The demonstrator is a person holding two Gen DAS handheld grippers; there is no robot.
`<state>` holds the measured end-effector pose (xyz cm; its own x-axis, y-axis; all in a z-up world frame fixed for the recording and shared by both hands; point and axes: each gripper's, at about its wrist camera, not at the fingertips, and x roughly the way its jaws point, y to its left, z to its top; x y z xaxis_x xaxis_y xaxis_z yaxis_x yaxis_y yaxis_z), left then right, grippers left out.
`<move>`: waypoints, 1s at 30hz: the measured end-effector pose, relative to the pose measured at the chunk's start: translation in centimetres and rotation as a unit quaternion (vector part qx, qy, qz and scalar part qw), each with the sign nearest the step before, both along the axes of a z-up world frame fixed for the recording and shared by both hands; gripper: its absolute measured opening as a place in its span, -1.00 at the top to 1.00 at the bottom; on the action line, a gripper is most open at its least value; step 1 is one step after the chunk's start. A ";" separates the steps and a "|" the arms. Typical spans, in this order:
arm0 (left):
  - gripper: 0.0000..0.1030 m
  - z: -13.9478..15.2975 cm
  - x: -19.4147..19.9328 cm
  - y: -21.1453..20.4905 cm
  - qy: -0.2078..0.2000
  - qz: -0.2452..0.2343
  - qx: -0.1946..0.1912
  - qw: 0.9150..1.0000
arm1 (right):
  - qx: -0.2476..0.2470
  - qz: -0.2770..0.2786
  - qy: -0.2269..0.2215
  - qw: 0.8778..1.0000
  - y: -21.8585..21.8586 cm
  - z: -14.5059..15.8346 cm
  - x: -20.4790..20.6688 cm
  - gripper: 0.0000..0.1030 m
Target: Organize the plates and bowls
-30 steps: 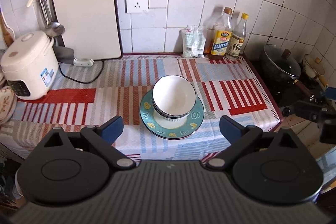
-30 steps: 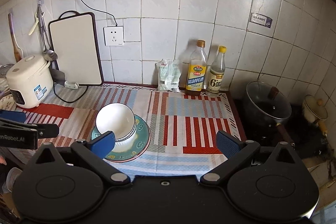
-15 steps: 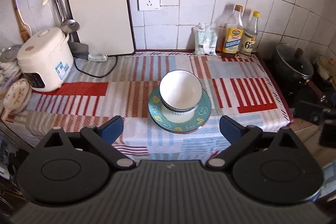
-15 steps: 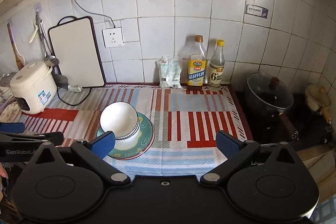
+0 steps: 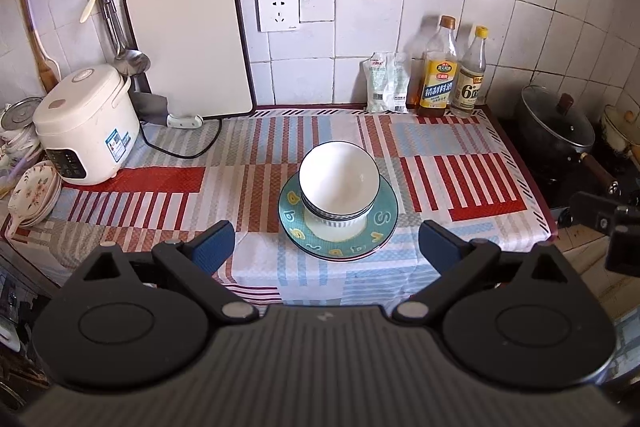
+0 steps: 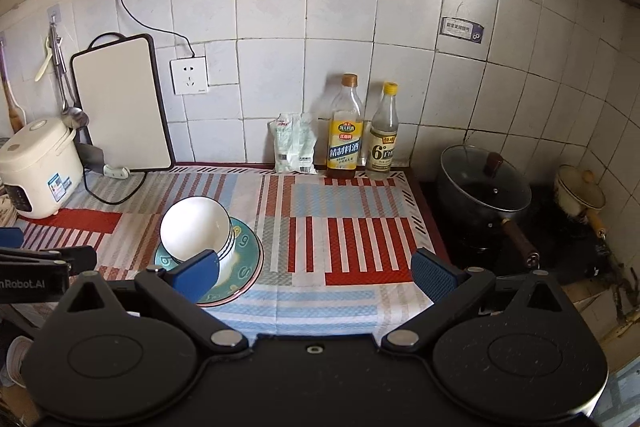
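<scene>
bowls stacked on plates, count unclear

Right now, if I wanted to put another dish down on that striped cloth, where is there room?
The widest bare patch of cloth lies between the stacked bowls on their plate and the pot. Another runs between the plate and the rice cooker. The back wall is crowded: cutting board, packet, two bottles.
</scene>
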<state>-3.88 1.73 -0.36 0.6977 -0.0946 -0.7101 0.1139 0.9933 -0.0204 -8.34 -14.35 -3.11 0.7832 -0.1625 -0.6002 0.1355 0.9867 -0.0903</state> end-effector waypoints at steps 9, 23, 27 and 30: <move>-0.94 -0.4 -0.5 0.1 -0.013 -0.002 0.015 1.000 | 0.000 -0.005 0.000 1.000 0.6 -0.6 -0.2 -1.00; -0.94 -1.0 -0.7 1.1 0.010 -0.005 -0.001 1.000 | 0.000 -0.011 -0.001 1.000 1.2 -0.9 -0.9 -1.00; -0.94 -0.8 -0.8 1.1 0.007 -0.009 0.003 1.000 | -0.002 -0.013 -0.001 1.000 1.2 -0.8 -0.9 -1.00; -0.94 -0.8 -0.9 1.1 0.006 -0.010 0.002 1.000 | -0.005 -0.016 0.001 1.000 1.2 -1.0 -0.7 -1.00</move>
<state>-4.78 2.82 -1.11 0.6876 -0.1052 -0.7184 0.1335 0.9909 -0.0174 -9.07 -13.17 -4.07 0.7764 -0.1938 -0.5997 0.1675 0.9808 -0.1001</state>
